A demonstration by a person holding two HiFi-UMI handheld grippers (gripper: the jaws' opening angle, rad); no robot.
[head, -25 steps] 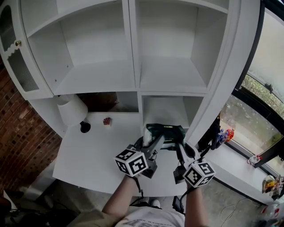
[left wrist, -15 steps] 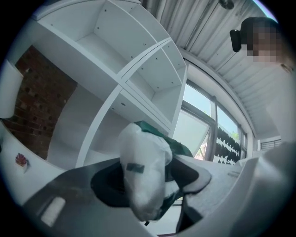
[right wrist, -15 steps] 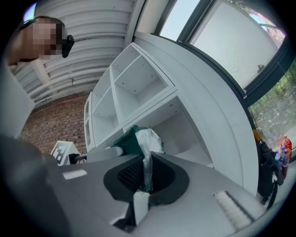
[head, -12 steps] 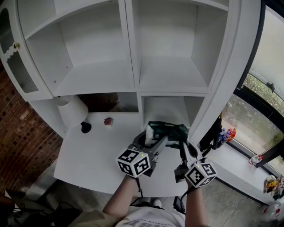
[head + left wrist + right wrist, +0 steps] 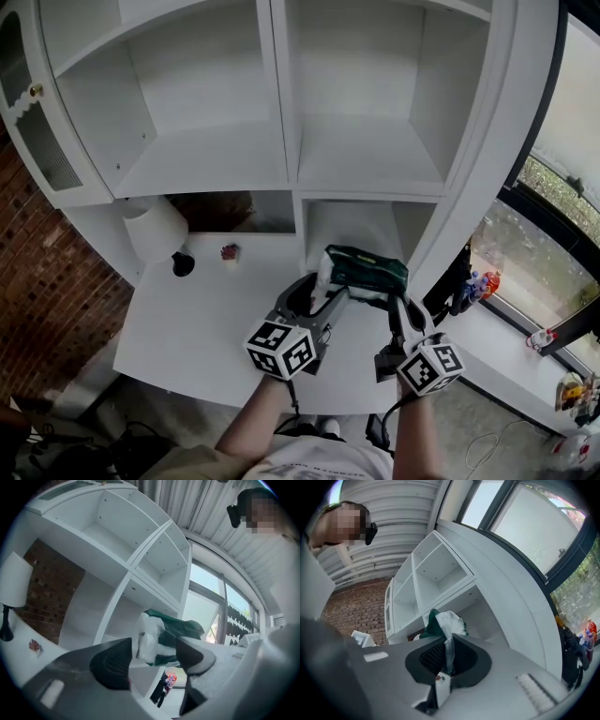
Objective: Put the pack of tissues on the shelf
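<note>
The pack of tissues [image 5: 366,270] hangs just above the surface [image 5: 197,319], long axis running left to right, pinched by a flap of its wrapper in the clenched right tongs [image 5: 397,309]. The left tongs [image 5: 319,295] have just been opening and stand released, the pack's left end beyond their tips, unpressed. The low right shelf compartment [image 5: 361,230] lies directly on the far side, so the right hand looks placed to carry it in

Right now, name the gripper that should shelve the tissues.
Right. The right gripper is shut on the pack of tissues; the left gripper has just opened its jaws, leaving the pack unpressed between them.
</note>
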